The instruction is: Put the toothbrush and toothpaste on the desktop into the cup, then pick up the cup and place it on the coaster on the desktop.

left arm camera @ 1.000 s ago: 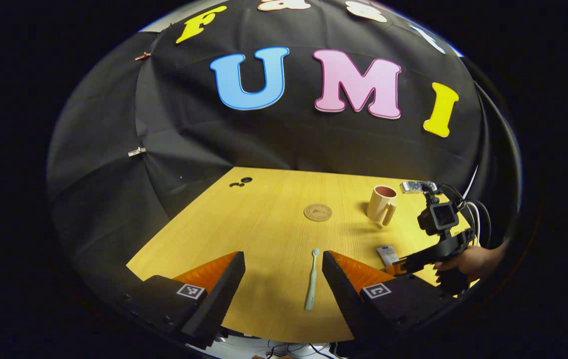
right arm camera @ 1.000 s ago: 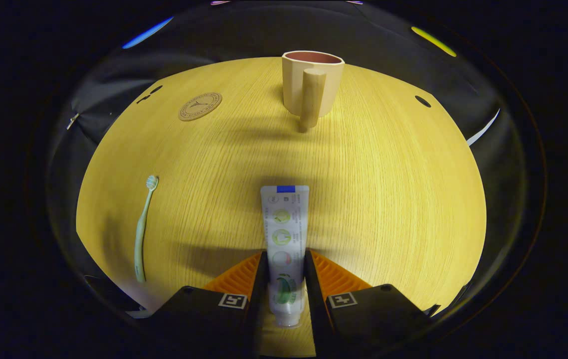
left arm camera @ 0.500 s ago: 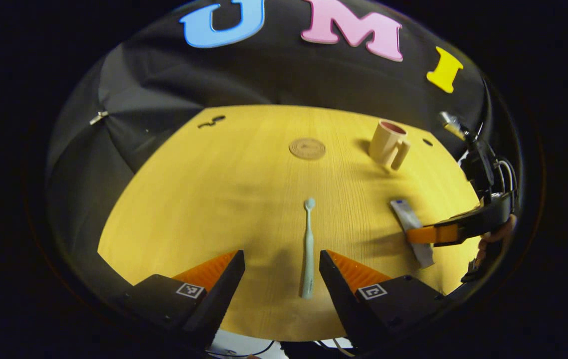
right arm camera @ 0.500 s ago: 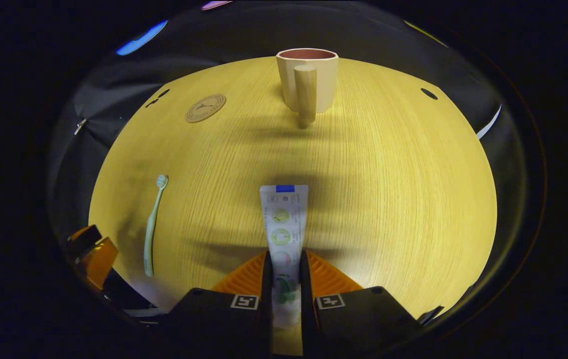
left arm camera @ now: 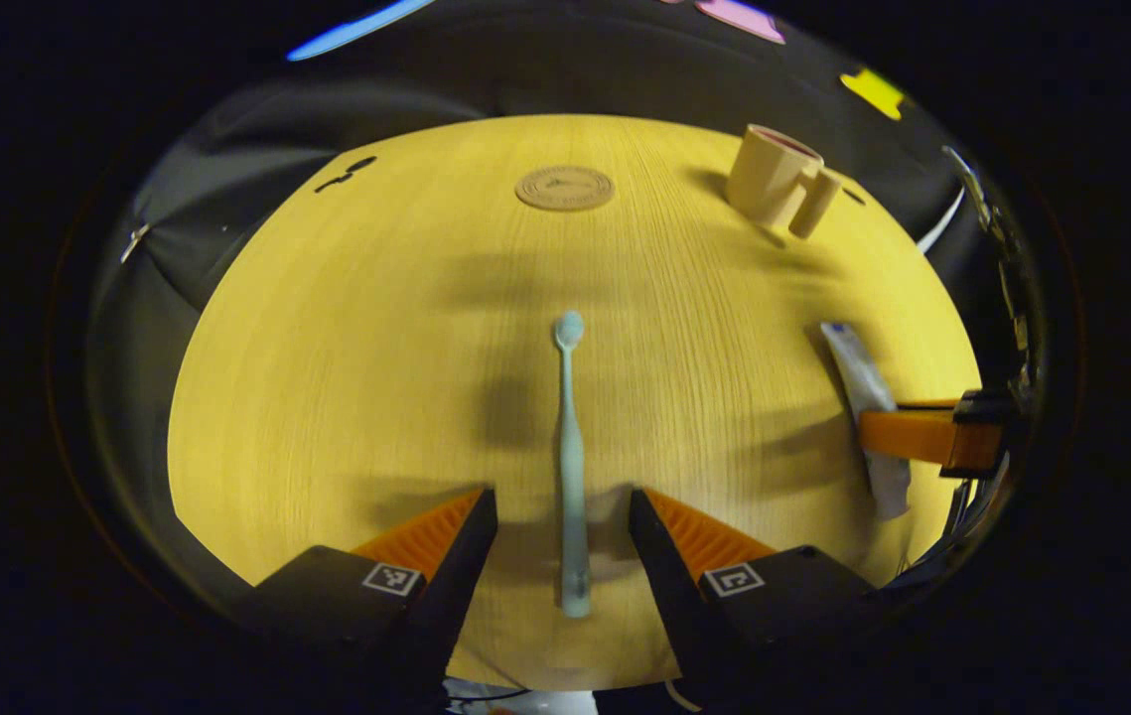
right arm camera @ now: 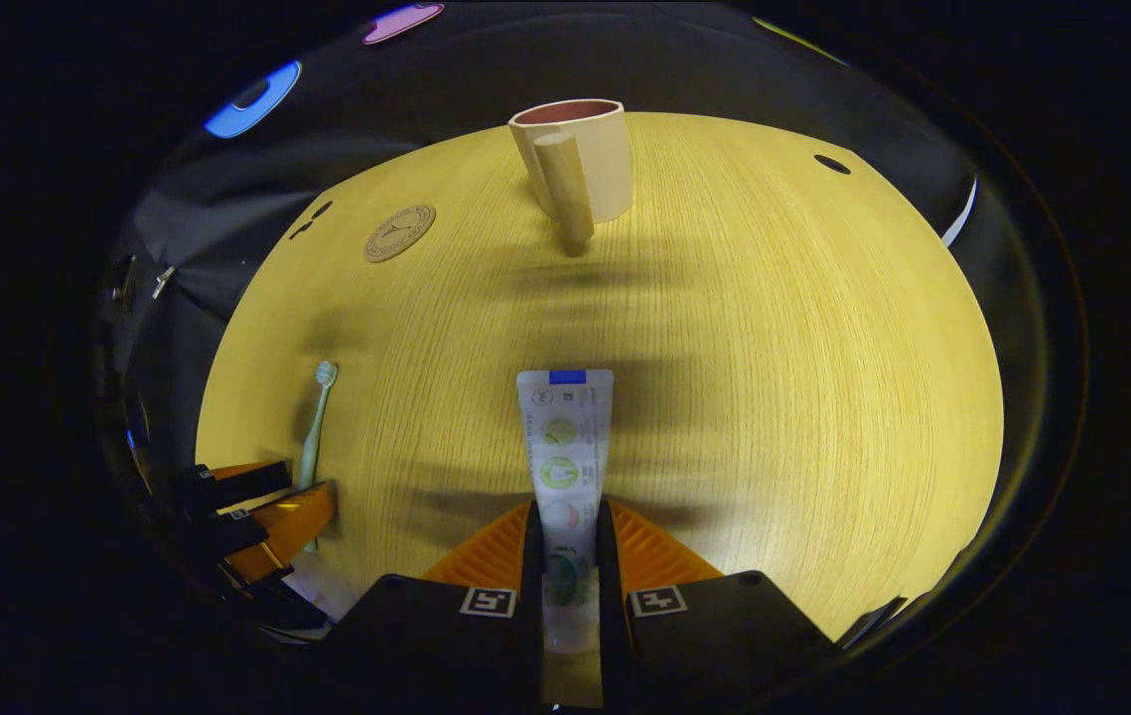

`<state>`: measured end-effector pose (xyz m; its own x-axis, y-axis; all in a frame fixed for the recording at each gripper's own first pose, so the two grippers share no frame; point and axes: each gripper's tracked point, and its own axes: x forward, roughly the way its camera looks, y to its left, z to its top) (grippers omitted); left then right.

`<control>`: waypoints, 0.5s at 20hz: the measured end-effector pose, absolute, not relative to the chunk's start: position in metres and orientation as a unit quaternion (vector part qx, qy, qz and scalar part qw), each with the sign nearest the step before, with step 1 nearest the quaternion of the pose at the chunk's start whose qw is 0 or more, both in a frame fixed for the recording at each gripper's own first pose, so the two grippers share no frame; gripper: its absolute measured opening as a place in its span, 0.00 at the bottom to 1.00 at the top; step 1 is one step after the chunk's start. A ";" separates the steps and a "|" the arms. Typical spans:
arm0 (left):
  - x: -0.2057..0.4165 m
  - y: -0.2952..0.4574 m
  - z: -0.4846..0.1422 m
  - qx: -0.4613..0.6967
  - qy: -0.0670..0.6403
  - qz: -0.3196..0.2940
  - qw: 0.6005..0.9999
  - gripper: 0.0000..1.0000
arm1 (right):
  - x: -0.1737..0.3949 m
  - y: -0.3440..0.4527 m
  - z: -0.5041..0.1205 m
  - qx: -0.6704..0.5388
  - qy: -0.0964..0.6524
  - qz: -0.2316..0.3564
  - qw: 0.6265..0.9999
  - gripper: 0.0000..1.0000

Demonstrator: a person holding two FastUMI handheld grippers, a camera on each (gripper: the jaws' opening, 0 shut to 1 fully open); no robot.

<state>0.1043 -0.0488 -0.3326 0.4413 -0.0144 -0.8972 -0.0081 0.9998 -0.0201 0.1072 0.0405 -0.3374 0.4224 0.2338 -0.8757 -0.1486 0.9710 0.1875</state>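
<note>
The right gripper is clamped on the toothpaste, apparently still on the worktop near its front edge. The left gripper is spread wide astride the toothbrush lying there. The cup stands near the far edge, the coaster beside it.

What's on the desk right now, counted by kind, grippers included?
Toothbrush: 1
Toothpaste: 1
Cup: 1
Coaster: 1
Grippers: 2, left gripper and right gripper
Total: 6
</note>
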 end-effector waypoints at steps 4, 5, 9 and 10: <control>0.106 -0.054 -0.335 0.009 0.569 -0.032 0.822 0.71 | 0.106 0.041 -0.337 0.037 0.511 0.120 0.850 0.27; 0.107 -0.053 -0.335 0.011 0.579 -0.034 0.815 0.59 | 0.107 0.041 -0.337 0.038 0.508 0.121 0.852 0.27; 0.112 -0.051 -0.333 0.006 0.601 -0.039 0.798 0.17 | 0.107 0.040 -0.337 0.049 0.511 0.123 0.850 0.27; 0.112 -0.050 -0.333 0.008 0.602 -0.042 0.798 0.15 | 0.107 0.040 -0.337 0.049 0.510 0.123 0.850 0.27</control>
